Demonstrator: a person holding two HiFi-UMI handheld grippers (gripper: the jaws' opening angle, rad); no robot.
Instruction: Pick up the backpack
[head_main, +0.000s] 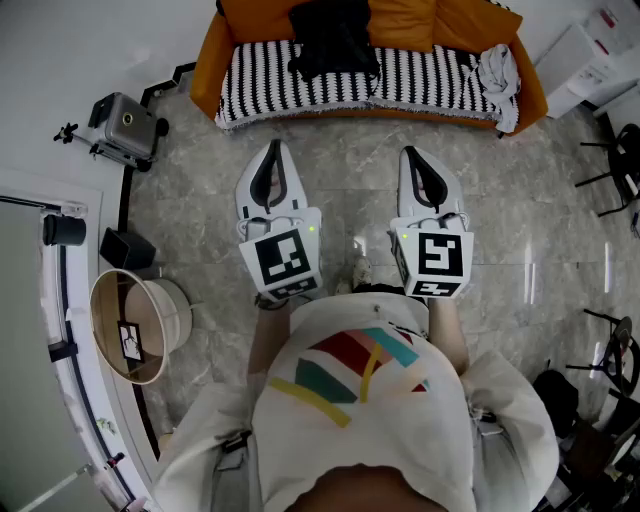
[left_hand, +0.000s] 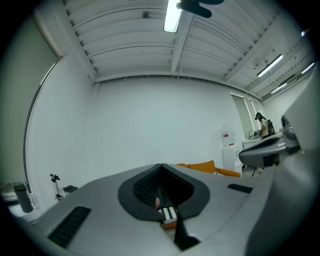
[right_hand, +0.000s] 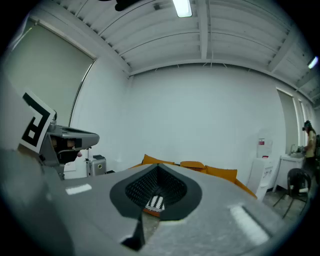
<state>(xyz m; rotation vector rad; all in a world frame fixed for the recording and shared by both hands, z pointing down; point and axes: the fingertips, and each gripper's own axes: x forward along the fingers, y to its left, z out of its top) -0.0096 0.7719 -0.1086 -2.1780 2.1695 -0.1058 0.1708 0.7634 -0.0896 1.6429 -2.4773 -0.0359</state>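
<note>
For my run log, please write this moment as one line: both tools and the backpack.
left tool: shut, empty | right tool: shut, empty | backpack: lying on sofa, untouched

Head camera above, looking steeply down on orange sofa (head_main: 400, 20), left hand-held gripper (head_main: 272, 150) and right hand-held gripper (head_main: 413, 155) cameras close behind their jaws, looking level at white wall (left_hand: 150, 125), orange sofa shared by all three.

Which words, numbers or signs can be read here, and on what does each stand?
No text is readable.
Left gripper's marker cube and right gripper's marker cube: black-and-white square patterns, no letters.
Red-and-white label on white standing cabinet: too small.
White card in round tan basket: dark mark, blurred.
</note>
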